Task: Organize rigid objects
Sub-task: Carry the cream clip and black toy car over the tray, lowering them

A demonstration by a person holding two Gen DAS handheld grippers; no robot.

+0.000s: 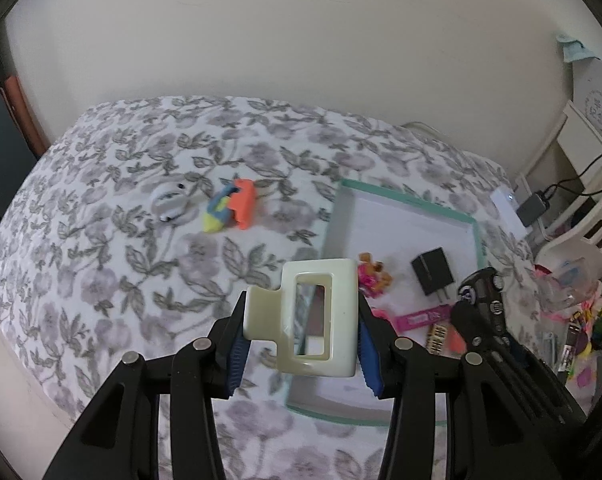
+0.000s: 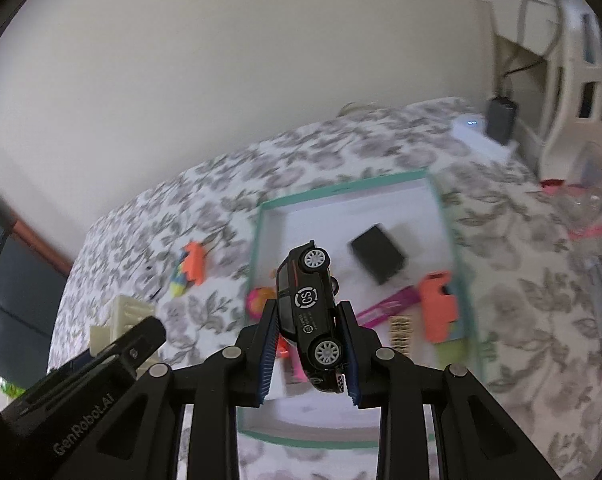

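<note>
My left gripper (image 1: 301, 344) is shut on a cream hair claw clip (image 1: 321, 316), held above the near left side of a white tray with a teal rim (image 1: 477, 236). My right gripper (image 2: 307, 354) is shut on a black toy car (image 2: 313, 312), tilted nose down over the same tray (image 2: 341, 191). Inside the tray lie a black charger block (image 1: 433, 276), a small pink-and-orange toy (image 1: 373, 276), a pink strip (image 1: 421, 317) and an orange piece (image 2: 437, 304). On the flowered cloth to the left sit an orange clip (image 1: 243, 202), a yellow-blue toy (image 1: 217, 212) and a white-grey round toy (image 1: 168, 202).
The flowered cloth (image 1: 121, 264) covers the whole surface, with a plain wall behind. At the right edge stand white furniture (image 1: 593, 148), a grey adapter with a cable (image 1: 535, 206) and a heap of colourful items (image 1: 581, 328). The other gripper's black body (image 2: 89, 376) shows at lower left in the right wrist view.
</note>
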